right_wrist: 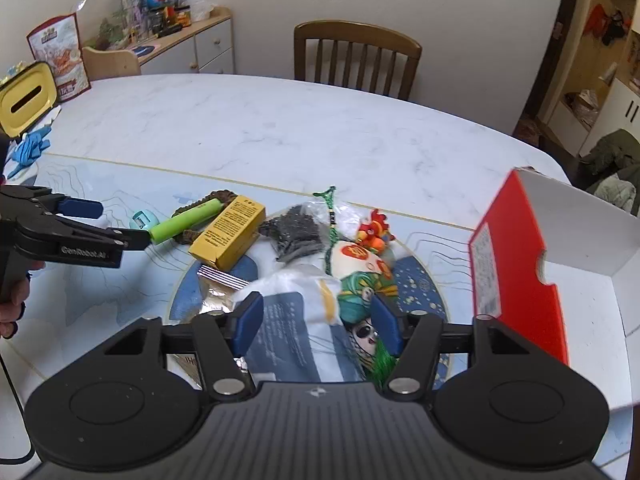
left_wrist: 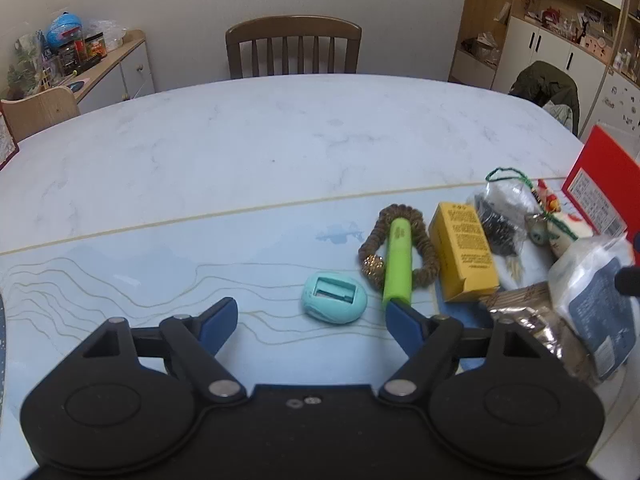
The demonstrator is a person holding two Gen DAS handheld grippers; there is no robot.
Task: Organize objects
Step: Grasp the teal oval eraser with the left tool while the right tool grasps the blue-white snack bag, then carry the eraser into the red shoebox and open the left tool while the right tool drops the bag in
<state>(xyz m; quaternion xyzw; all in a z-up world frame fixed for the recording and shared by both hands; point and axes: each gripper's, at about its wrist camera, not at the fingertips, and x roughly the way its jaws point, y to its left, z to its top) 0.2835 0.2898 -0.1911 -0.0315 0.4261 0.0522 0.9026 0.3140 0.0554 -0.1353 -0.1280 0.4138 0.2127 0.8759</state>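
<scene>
Looking along our left gripper point(left_wrist: 312, 320), we see its fingers spread wide, the teal sharpener point(left_wrist: 334, 298) just ahead between them and the green marker point(left_wrist: 398, 262) touching the right fingertip. Through the right wrist view, our right gripper point(right_wrist: 316, 320) gapes over a white pouch point(right_wrist: 292, 312) near the table's point(right_wrist: 280, 120) near edge

Our two wrist cameras look low across the table point(left_wrist: 240, 152) toward the chair point(right_wrist: 356, 56), sharing the clutter.
</scene>
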